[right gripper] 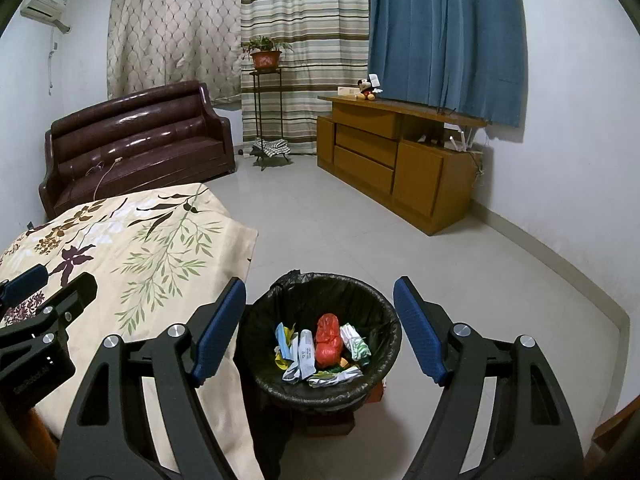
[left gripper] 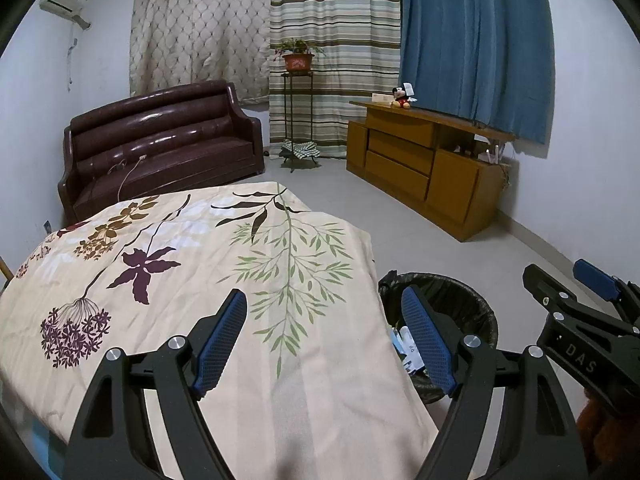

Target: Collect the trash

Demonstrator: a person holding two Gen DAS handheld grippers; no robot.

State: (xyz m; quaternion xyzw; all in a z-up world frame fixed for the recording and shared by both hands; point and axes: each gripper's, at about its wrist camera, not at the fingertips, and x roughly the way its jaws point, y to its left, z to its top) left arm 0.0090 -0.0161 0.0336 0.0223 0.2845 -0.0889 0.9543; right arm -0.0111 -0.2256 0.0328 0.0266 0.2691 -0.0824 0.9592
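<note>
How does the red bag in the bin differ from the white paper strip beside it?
The red bag is a crumpled, rounded lump; the white strip is flat and long. The bag is plain red; the strip bears print. The bag looks bulkier than the strip. Both lie inside the bin among other trash.

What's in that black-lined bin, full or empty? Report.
Partly filled: the bin holds a red bag and crumpled wrappers, well below its rim.

Even, cool indoor light; glare on sofa (left gripper: 160,140); soft shadows; sharp focus; heavy fisheye bending, dark corners.
</note>
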